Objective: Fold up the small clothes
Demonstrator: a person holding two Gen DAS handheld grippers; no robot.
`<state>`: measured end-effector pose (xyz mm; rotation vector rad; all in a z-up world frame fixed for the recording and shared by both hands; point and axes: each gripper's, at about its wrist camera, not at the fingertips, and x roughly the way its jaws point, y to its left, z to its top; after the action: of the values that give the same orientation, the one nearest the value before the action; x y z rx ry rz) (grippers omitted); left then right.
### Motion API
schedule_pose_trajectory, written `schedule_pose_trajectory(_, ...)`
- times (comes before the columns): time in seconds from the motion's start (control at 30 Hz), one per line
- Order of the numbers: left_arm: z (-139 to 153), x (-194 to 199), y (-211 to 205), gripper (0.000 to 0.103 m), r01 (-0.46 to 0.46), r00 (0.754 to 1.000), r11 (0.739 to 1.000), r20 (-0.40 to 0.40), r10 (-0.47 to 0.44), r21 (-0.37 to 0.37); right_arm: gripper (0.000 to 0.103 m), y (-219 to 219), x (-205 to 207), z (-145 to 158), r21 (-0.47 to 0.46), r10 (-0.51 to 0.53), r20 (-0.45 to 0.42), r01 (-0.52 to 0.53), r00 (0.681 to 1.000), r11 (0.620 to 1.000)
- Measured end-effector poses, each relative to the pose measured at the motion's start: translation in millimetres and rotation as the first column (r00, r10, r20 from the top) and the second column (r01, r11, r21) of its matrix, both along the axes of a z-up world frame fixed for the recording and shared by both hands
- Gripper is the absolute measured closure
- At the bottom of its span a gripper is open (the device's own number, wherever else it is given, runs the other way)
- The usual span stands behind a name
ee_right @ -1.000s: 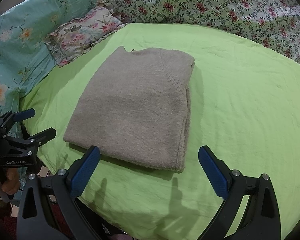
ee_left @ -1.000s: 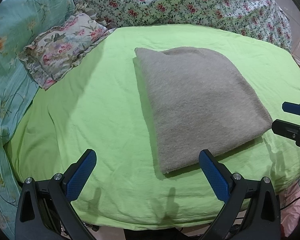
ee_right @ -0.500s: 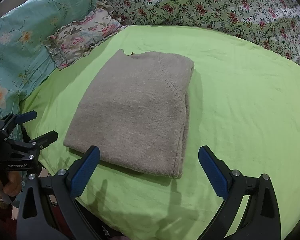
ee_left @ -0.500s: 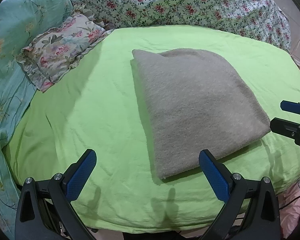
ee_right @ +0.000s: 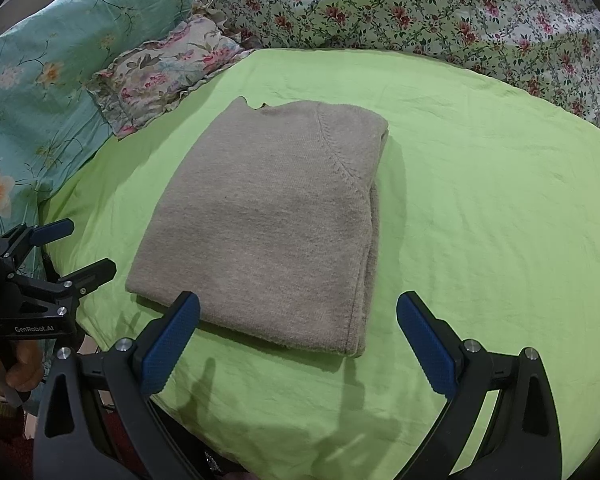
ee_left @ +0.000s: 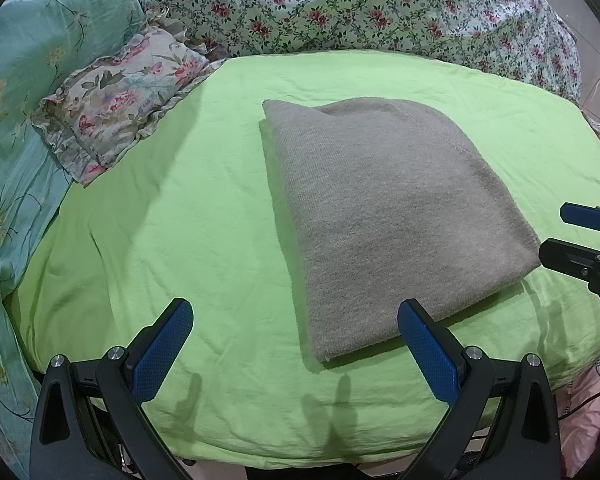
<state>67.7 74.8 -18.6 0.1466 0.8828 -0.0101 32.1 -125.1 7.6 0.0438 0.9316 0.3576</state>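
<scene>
A grey knitted sweater (ee_left: 384,216) (ee_right: 272,224) lies folded into a flat rectangle on the lime-green sheet (ee_left: 172,248) (ee_right: 480,216). My left gripper (ee_left: 294,344) hovers open over the sheet's near edge, level with the sweater's near left corner, holding nothing. The right gripper (ee_right: 298,338) is open too, just short of the sweater's near edge, nothing between its blue pads. Each gripper shows in the other's view: the right gripper (ee_left: 580,236) at the far right, the left gripper (ee_right: 66,252) at the far left with a hand (ee_right: 16,364) on its handle.
A frilled floral pillow (ee_left: 116,100) (ee_right: 160,72) lies at the sheet's back left. A teal flowered blanket (ee_left: 16,120) runs along the left side, and a white rose-print quilt (ee_left: 380,12) (ee_right: 440,12) is bunched along the back. Pink fabric (ee_left: 588,392) hangs below the sheet's right edge.
Both grippers drew back slightly from the bed; the sweater sits a little farther off in both views. The sweater itself has not moved. Both grippers stayed open.
</scene>
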Motion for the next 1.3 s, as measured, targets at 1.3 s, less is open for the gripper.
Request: schedule_pose_trajectory(1.3, 9, 22, -9, 0.001, 0.008, 1.0, 1.0, 0.028, -0.008, 0.001, 0.004, -7, 26, 10, 0.016, -0.017, 0.016, 0.017, 1.0, 1.0)
